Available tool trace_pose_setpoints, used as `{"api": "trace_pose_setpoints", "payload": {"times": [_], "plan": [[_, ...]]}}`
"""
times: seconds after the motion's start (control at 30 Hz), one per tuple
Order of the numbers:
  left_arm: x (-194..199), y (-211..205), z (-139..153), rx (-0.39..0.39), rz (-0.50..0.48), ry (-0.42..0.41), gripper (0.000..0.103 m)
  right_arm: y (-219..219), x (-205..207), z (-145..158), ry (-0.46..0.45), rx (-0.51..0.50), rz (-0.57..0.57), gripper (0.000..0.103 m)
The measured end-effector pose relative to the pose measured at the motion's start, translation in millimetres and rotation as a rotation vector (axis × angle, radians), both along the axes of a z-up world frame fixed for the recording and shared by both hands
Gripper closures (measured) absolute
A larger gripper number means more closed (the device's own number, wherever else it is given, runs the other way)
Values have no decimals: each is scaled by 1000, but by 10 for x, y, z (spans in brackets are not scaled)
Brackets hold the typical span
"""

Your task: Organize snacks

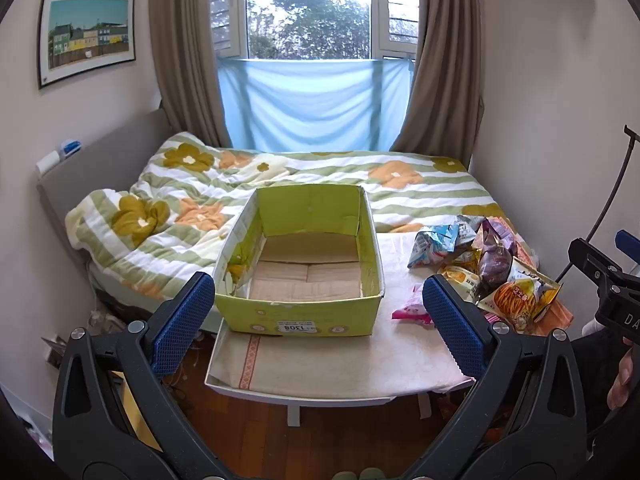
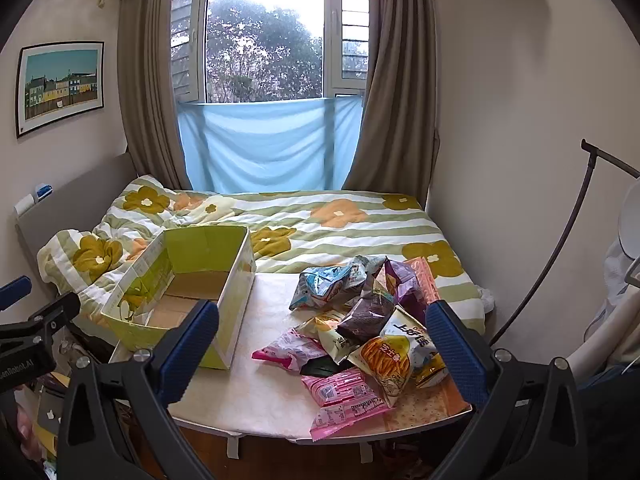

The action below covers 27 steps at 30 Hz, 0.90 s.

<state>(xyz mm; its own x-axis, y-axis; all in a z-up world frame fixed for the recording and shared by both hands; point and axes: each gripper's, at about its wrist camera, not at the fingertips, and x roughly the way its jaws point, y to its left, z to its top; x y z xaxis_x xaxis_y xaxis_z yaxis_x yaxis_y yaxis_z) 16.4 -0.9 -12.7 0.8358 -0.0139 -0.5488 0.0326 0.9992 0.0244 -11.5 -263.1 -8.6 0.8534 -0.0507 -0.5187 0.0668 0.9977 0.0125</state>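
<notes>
An empty yellow-green cardboard box (image 1: pixel 300 312) stands on the left part of a small white table (image 1: pixel 320 360); it also shows in the right wrist view (image 2: pixel 132 332). A pile of snack bags (image 2: pixel 360 320) lies on the table's right part, with a yellow chips bag (image 2: pixel 394 356), pink packets (image 2: pixel 340 396), a purple bag (image 2: pixel 366 312) and a blue-white bag (image 2: pixel 324 284). The pile shows in the left wrist view (image 1: pixel 492 264) too. My left gripper (image 1: pixel 320 316) is open and empty, in front of the box. My right gripper (image 2: pixel 320 344) is open and empty, in front of the pile.
A bed with a flowered striped quilt (image 1: pixel 320 176) lies behind the table, under a curtained window (image 1: pixel 312 12). A framed picture (image 1: pixel 86 34) hangs on the left wall. A black stand (image 2: pixel 576 240) leans by the right wall. Wooden floor (image 1: pixel 248 432) is below the table.
</notes>
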Motion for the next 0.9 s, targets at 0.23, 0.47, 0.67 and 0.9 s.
{"api": "trace_pose_setpoints", "payload": {"times": [0.23, 0.47, 0.67, 0.9], "plan": [[-1, 4, 1, 0, 1, 1, 0, -3, 20, -2, 12, -5, -1, 0], [10, -53, 20, -6, -2, -2, 0, -5, 16, -4, 11, -4, -2, 0], [41, -93, 35, -16, -14, -1, 0, -18, 3, -5, 9, -3, -9, 0], [26, -65, 45, -18, -21, -2, 0, -30, 8, -3, 14, -3, -13, 0]]}}
